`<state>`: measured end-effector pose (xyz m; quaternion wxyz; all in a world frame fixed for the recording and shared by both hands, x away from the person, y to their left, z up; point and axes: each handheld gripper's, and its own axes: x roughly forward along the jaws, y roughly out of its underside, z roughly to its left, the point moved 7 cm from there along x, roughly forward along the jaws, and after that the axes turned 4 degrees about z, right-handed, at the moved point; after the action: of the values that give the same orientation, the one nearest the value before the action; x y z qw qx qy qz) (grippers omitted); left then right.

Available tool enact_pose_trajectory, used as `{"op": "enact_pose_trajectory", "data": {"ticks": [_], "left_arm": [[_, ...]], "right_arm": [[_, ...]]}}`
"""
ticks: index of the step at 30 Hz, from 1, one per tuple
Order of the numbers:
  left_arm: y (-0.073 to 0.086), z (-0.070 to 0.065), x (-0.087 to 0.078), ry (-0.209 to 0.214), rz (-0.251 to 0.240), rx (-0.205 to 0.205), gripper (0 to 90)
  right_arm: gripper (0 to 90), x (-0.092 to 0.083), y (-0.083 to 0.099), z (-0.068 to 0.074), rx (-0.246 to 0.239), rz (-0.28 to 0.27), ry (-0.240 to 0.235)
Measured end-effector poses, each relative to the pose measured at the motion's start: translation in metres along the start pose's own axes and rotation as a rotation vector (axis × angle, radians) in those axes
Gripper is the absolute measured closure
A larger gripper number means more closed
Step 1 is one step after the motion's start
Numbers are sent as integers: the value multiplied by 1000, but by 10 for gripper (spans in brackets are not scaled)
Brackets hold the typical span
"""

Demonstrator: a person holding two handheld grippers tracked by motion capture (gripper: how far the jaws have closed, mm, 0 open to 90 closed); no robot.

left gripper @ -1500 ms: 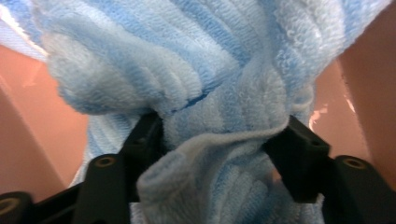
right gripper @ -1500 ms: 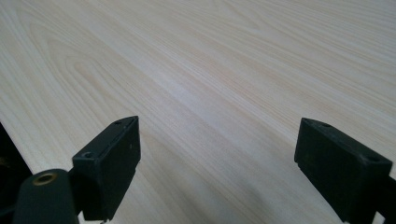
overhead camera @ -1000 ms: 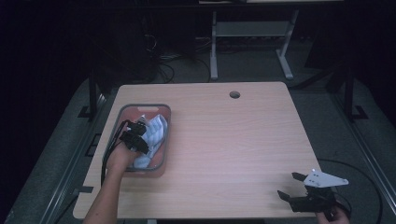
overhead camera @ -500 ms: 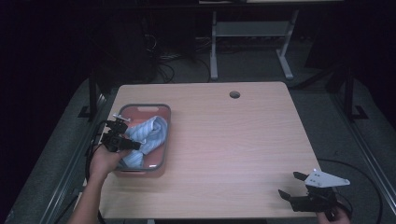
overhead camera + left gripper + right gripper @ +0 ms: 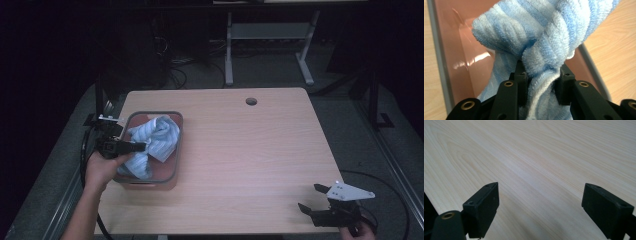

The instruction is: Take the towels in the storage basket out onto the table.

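Blue-striped terry towel (image 5: pixel 544 45) sits bunched between the clenched jaws of my left gripper (image 5: pixel 131 147), partly lifted above the pink bin (image 5: pixel 172 165) so it clears the rim, while my right gripper (image 5: pixel 320 205) waits with jaws spread over the bare tabletop (image 5: pixel 250 150).

dark room, grey floor (image 5: pixel 280 80), white metal frame (image 5: pixel 265 35) behind the table (image 5: pixel 260 165).

The high view looks forward and down from the person's side, the whole table (image 5: pixel 240 150) well below it. The left gripper view sits close over the bin (image 5: pixel 439 57), found at nine o'clock on that table. The right gripper view skims bare tabletop near five o'clock.
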<state>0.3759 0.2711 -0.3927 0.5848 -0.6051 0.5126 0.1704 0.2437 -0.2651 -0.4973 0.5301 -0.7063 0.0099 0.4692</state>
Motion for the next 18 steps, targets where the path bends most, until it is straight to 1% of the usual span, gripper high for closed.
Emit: {"op": "enact_pose_trajectory", "data": {"ticks": [1, 3, 4, 5, 6, 7, 9, 10, 11, 12, 18], "left_arm": [[-2, -1, -3, -1, -6, 1, 683], [-5, -5, -8, 0, -6, 16, 682], [-7, -7, -10, 6, -8, 17, 682], [-9, -8, -12, 2, -11, 20, 682], [-9, -8, -12, 2, -11, 20, 682], [-14, -11, -18, 7, -23, 24, 682], [-19, -14, -23, 17, -46, 21, 682], [-19, -14, -23, 17, -46, 21, 682], [-24, -18, -28, 37, -70, 17, 682], [-27, -21, -30, 42, -82, 20, 682], [-37, -31, -43, 54, -105, 42, 682]], "right_arm": [[138, 0, 0, 0, -4, -2, -1], [138, 0, -1, 1, -2, 0, -7], [138, 1, -1, 1, -5, 2, -8], [138, 1, -1, 1, -9, 2, -9], [138, 2, -1, 1, -3, 7, -10], [138, 2, 0, 1, -4, 7, -9], [138, 2, -1, 1, -6, 6, -9], [138, 1, -1, 1, -5, 6, -8], [138, 1, -1, 0, -5, 3, -5], [138, 1, -1, 0, -6, 1, -5], [138, 1, -1, -1, 4, 0, -3]]}}
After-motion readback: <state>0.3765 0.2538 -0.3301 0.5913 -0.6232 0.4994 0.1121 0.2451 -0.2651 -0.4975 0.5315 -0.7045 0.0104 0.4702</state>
